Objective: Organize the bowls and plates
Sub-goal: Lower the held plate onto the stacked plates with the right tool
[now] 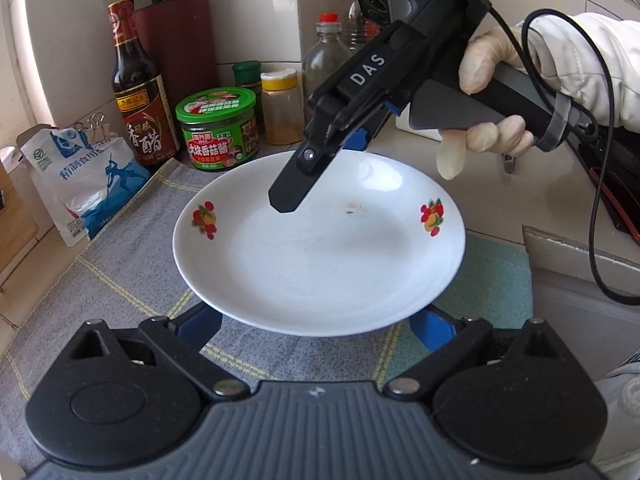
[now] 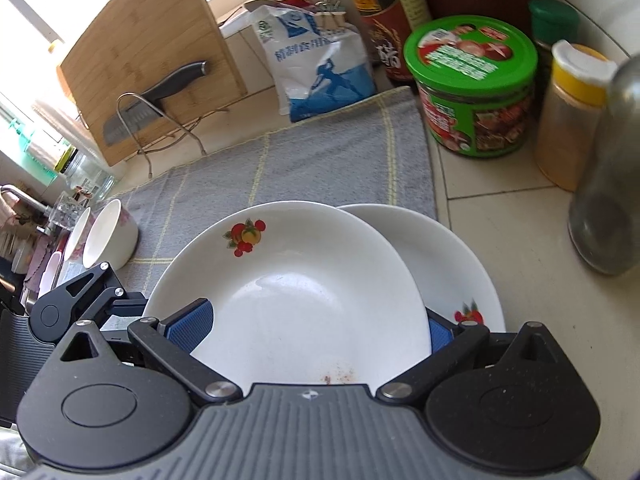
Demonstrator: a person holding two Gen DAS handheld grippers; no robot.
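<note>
A white plate with fruit prints (image 1: 320, 248) hangs above the grey cloth (image 1: 120, 264). My right gripper (image 1: 316, 152) grips its far rim, one black finger over the top. My left gripper (image 1: 316, 324) is open, its blue pads wide apart under the near rim. In the right wrist view the held plate (image 2: 296, 296) sits tilted between my right gripper's (image 2: 316, 324) blue pads, over a second white plate (image 2: 452, 264) that lies below it. White bowls (image 2: 108, 236) stand on edge at the left.
Behind the cloth stand a vinegar bottle (image 1: 138, 92), a green-lidded jar (image 1: 218, 132), spice shakers (image 1: 280, 108), a glass bottle (image 1: 324, 56) and a salt bag (image 1: 80, 176). A cutting board with a knife (image 2: 148, 64) leans at the left. The sink edge (image 2: 24, 200) is far left.
</note>
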